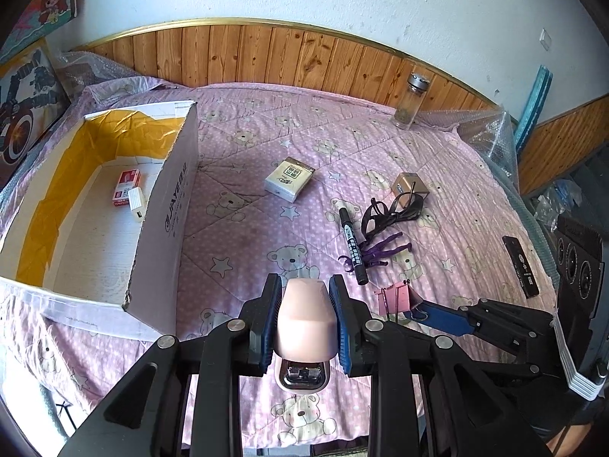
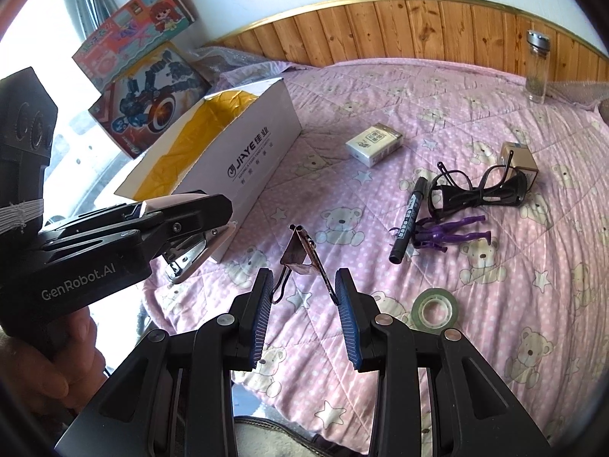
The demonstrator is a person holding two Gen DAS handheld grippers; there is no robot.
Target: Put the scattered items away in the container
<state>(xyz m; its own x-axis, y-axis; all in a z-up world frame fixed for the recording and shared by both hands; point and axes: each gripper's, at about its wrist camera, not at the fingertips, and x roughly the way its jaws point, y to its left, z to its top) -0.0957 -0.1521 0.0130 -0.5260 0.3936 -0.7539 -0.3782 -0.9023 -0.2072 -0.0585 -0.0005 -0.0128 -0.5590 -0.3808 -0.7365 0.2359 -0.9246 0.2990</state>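
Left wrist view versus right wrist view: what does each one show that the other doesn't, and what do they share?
Only the left wrist view looks into the box: a red-and-white packet and a white charger lie inside. It also shows a black bar at the right edge of the quilt.

Only the right wrist view shows the tape roll and the hand holding the left gripper.

Both show the stapler clamped in the left gripper, the right gripper open around the binder clip, the marker, glasses and bottle.

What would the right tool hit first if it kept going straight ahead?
Most likely the pink binder clip: its wire handles sit between the open right tool, apparently just short of contact.
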